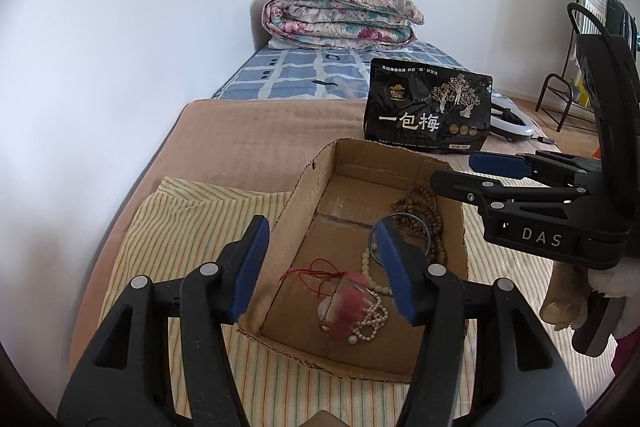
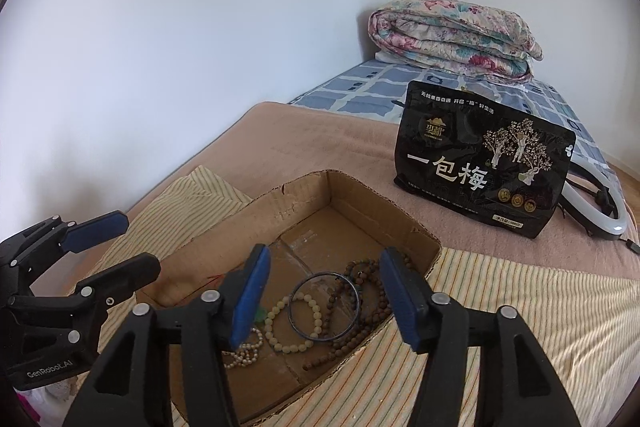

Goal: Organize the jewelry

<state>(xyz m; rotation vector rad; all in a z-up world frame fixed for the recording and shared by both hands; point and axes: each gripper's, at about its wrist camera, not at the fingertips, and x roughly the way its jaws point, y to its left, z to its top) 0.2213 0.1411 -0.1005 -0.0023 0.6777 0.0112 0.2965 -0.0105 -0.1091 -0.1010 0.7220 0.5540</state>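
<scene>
An open cardboard box (image 1: 308,195) (image 2: 352,199) lies on a striped cloth on the bed. Inside lie a brown wooden bead necklace (image 1: 430,217) (image 2: 374,291), a dark bangle (image 2: 324,307), a cream bead bracelet (image 2: 296,325), a small pearl bracelet (image 1: 372,319) (image 2: 244,347), and a pink pendant on red string (image 1: 346,301). My left gripper (image 1: 324,267) is open and empty, above the box's near end. My right gripper (image 2: 324,295) is open and empty, above the bangle; it also shows in the left wrist view (image 1: 472,173) over the box's right wall.
A black snack bag (image 1: 428,111) (image 2: 484,163) stands behind the box. A white ring light (image 2: 600,211) lies to its right. A folded floral quilt (image 1: 340,17) (image 2: 456,39) lies at the bed's far end by the wall. A metal rack (image 1: 568,95) stands at the right.
</scene>
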